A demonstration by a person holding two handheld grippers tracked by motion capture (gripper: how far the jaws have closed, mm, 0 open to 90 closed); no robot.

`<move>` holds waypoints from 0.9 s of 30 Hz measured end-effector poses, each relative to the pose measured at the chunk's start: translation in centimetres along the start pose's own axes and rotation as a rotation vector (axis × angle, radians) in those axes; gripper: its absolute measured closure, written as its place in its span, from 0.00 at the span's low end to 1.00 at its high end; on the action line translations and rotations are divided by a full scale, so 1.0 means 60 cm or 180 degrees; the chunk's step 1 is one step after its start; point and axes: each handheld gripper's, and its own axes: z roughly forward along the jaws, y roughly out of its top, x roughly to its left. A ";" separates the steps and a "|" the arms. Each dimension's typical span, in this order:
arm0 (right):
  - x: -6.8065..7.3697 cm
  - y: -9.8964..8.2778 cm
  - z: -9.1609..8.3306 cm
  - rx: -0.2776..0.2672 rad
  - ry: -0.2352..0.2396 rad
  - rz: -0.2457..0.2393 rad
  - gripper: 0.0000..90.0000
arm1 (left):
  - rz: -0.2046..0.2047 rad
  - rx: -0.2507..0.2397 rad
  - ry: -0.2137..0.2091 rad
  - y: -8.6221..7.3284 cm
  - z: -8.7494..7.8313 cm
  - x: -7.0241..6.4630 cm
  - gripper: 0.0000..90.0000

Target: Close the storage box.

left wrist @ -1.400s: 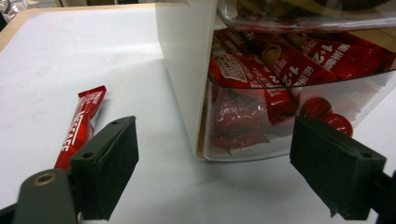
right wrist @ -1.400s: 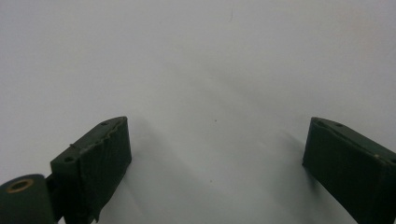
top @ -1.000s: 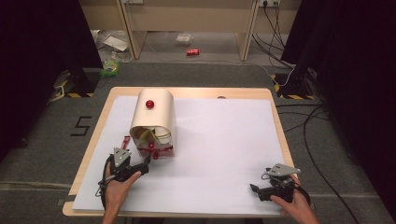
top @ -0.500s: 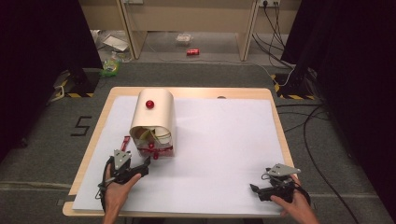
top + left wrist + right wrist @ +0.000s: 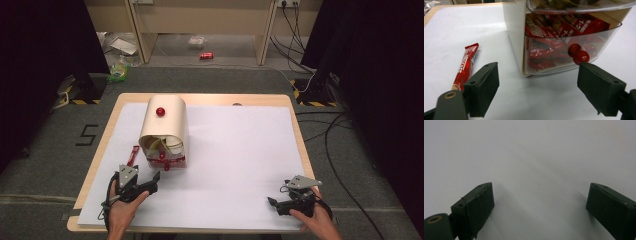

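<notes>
High view, table [image 5: 210, 100]: a wooden top fills the middle of the frame, covered by a white sheet [image 5: 240, 160].
Cabinet [image 5: 165, 127]: a cream, round-topped box stands left of centre on your sheet, with a red knob [image 5: 160, 111] on its top. Its open end faces you.
Drawer [image 5: 574, 50]: in your left gripper view, a clear drawer sits in the upper right, packed with red wrapped bars [image 5: 544, 47]. Two red round knobs [image 5: 577, 53] are on its front.
Left gripper [image 5: 145, 184]: at lower left in the high view, held in your left hand [image 5: 122, 212]. Its jaws stand wide apart, holding nothing, just short of the drawer front.
Right gripper [image 5: 274, 204]: at lower right in the high view, held in your right hand [image 5: 315, 225], well apart from the cabinet. In your right gripper view its jaws are spread wide over bare white sheet.
Loose bar [image 5: 465, 66]: one red wrapped bar lies on the sheet at the left of your left gripper view, beside the cabinet and not touching it.
</notes>
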 end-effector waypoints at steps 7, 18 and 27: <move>0.000 0.000 0.000 -0.0003 0.0001 -0.0010 0.09 | 0.0014 -0.0017 -0.0013 -0.003 -0.013 -0.007 0.19; 0.000 0.000 0.000 -0.0003 0.0000 -0.0009 0.09 | 0.0037 -0.0020 -0.0054 -0.013 -0.029 -0.022 0.19; 0.000 0.000 0.000 -0.0002 0.0000 -0.0011 0.09 | 0.0064 0.0047 -0.0081 -0.035 -0.040 -0.028 0.19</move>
